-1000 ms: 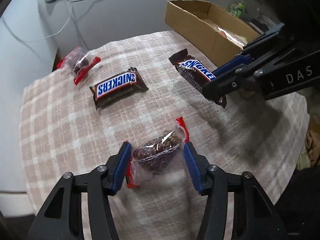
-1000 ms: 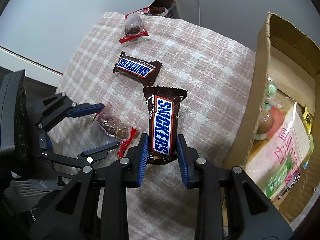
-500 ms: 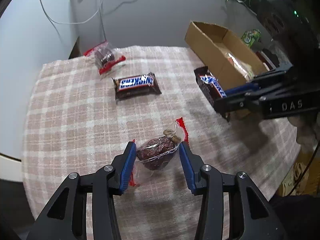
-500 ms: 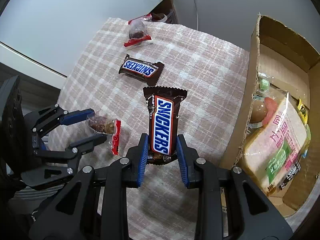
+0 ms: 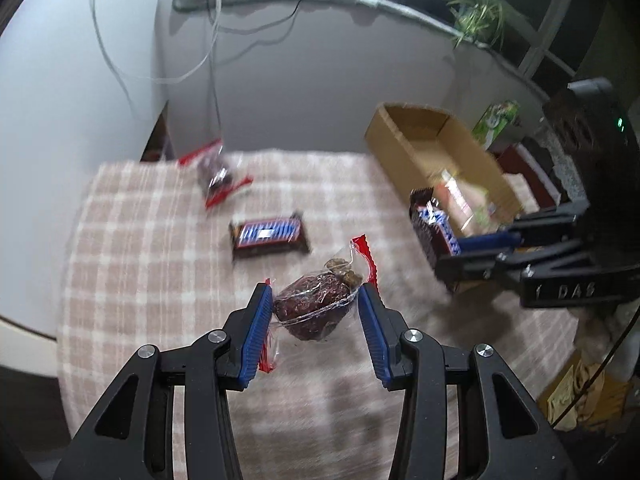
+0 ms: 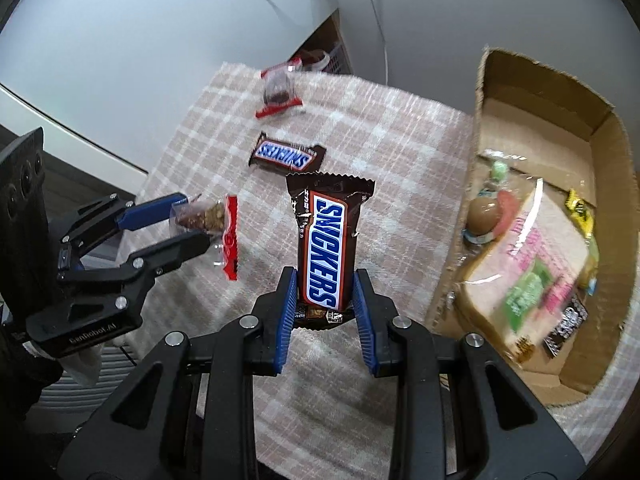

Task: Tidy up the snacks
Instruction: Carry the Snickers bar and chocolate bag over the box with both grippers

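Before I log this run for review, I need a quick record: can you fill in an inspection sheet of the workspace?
Surface: checked cloth over the table.
Job's things: one Snickers bar in the right tool; clear date packet in the left tool; second bar and second packet lying on the cloth; cardboard box holding wrapped snacks.
Clutter: nothing seen on the cloth.
Grippers: both shut on their loads, lifted clear.
Cables: white cords hanging on the wall.
Surroundings: plant on the window ledge.

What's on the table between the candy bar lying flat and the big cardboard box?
Only bare checked tablecloth lies between the Snickers bar on the table and the cardboard box, seen in the right wrist view.
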### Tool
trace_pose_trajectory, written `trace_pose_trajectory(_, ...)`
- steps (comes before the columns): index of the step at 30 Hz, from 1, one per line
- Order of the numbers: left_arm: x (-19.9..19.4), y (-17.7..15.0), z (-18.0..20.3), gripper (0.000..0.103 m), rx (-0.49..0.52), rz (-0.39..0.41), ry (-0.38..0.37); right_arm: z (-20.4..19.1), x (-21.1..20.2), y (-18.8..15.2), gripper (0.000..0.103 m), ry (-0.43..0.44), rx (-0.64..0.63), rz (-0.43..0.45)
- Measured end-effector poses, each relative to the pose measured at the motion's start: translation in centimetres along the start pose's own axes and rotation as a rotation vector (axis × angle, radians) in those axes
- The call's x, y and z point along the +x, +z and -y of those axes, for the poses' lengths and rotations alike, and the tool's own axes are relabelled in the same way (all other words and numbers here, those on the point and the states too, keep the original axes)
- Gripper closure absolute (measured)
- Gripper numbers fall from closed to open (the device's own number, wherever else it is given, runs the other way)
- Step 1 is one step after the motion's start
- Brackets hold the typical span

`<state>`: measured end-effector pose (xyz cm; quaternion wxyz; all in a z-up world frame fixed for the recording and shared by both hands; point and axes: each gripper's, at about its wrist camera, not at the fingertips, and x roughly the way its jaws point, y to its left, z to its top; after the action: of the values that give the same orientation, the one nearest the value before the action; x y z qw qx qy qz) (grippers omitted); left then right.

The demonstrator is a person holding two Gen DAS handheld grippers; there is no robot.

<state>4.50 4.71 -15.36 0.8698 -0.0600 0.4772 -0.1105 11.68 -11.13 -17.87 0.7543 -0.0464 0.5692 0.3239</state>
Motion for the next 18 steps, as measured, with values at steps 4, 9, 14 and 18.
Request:
trace_pose_trajectory(4, -0.8, 1.9, 1.2, 0.06, 0.023, 0.046, -0.015, 0.8, -2.2, 0.0, 0.074, 0.001, 0.02, 0.043)
trace_pose_trajectory(9, -1.3, 3.8, 2.6, 0.06, 0.053, 0.087, -0.036, 2.1, -4.4, -0.1, 0.074, -0.01, 0.045, 0.081)
trace_pose_trajectory(14, -0.5, 5.3, 3.0, 0.06, 0.05, 0.098, -0.054, 4.4, -6.3, 0.0, 0.074, -0.039, 0.081, 0.114)
trace_pose_trajectory(18, 0.5, 6.6, 3.7, 0.06, 0.062, 0.104, -0.062, 6.5, -7.3, 0.1, 0.074, -0.063, 0.123, 0.137)
